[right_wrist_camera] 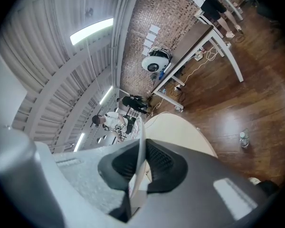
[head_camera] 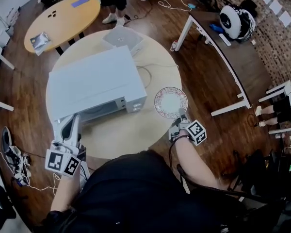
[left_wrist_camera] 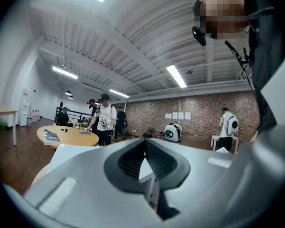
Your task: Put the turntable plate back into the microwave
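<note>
The white microwave (head_camera: pixel 92 79) sits on the round pale table (head_camera: pixel 136 137), its front facing me and its door (head_camera: pixel 59 125) swung out at the front left corner. My left gripper (head_camera: pixel 72 126) is at that door; in the left gripper view its jaws (left_wrist_camera: pixel 145 148) stand closed, with a thin white edge between the pads. The patterned turntable plate (head_camera: pixel 170 101) hangs over the table's right side. My right gripper (head_camera: pixel 181 118) holds its near rim. In the right gripper view the plate (right_wrist_camera: pixel 142 139) runs edge-on between the shut pads (right_wrist_camera: pixel 141 161).
A grey box (head_camera: pixel 122 37) and a loose cable (head_camera: pixel 146 74) lie on the table behind the microwave. An oval wooden table (head_camera: pixel 63 14) stands at the back left and a white-legged desk (head_camera: pixel 218 45) at the right. A person stands at the back; shoes (head_camera: pixel 12 155) lie on the floor at the left.
</note>
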